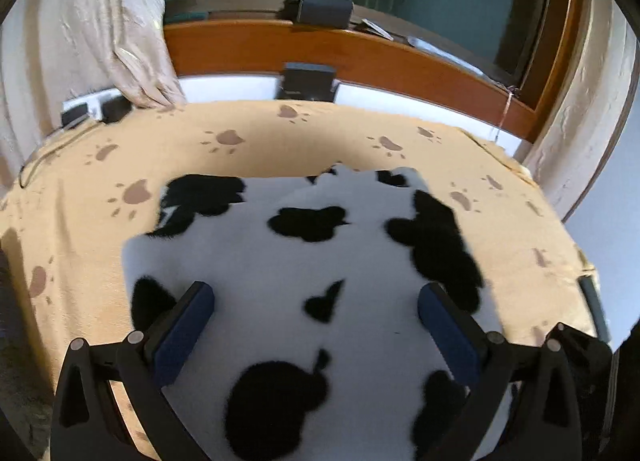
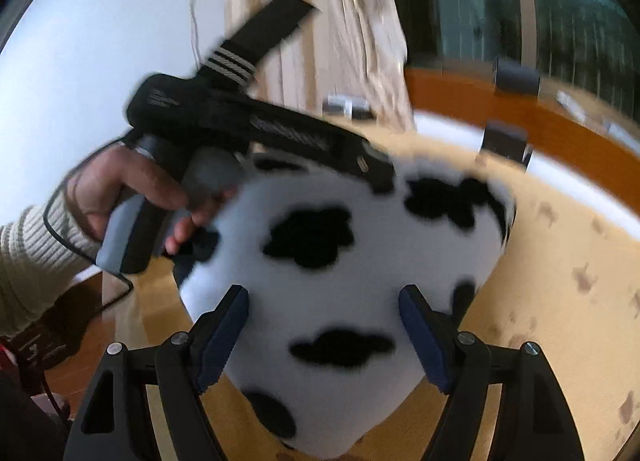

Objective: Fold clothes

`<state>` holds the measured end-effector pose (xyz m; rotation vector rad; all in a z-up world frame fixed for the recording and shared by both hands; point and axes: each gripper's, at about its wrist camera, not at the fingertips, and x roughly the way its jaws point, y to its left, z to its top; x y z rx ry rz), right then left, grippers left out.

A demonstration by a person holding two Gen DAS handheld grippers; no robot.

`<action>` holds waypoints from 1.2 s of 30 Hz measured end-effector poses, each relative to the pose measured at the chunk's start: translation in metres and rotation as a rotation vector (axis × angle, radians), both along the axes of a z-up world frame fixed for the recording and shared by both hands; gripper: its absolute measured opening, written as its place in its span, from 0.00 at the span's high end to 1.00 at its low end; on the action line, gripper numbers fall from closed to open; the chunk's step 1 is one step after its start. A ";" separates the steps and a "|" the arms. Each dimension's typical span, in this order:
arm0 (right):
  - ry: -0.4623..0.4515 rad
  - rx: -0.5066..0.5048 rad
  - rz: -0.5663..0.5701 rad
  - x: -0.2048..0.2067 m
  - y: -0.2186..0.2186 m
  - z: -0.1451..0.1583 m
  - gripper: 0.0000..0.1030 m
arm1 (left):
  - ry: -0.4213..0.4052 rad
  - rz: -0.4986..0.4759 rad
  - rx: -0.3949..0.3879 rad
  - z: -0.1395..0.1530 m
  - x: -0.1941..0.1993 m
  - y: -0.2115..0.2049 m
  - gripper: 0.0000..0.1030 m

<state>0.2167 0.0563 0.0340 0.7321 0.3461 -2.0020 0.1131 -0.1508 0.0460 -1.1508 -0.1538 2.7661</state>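
From your left wrist, the cow-print garment lies on the paw-print cover, spreading under and between your left gripper, whose fingers are spread. From your right wrist, your right gripper is released too, the garment directly below.

The cow-print garment runs off the bottom edge in the left wrist view, its near hem unseen. In the right wrist view, motion blur smears the left gripper and its tip is buried behind the fabric. Items on the window ledge are too small to identify.
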 end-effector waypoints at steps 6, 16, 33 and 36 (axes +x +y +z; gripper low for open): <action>0.035 0.068 -0.011 0.010 -0.008 -0.007 0.23 | 0.064 -0.007 -0.092 -0.015 0.013 0.008 0.00; -0.030 -0.085 -0.020 0.005 0.017 0.006 0.19 | 0.039 -0.028 0.052 0.012 0.017 -0.007 0.00; -0.082 -0.191 -0.149 -0.015 0.045 0.014 0.19 | -0.307 0.101 0.642 -0.051 0.028 -0.117 0.00; -0.075 -0.168 -0.146 -0.014 0.040 0.014 0.19 | -0.328 0.096 0.714 -0.064 0.025 -0.121 0.00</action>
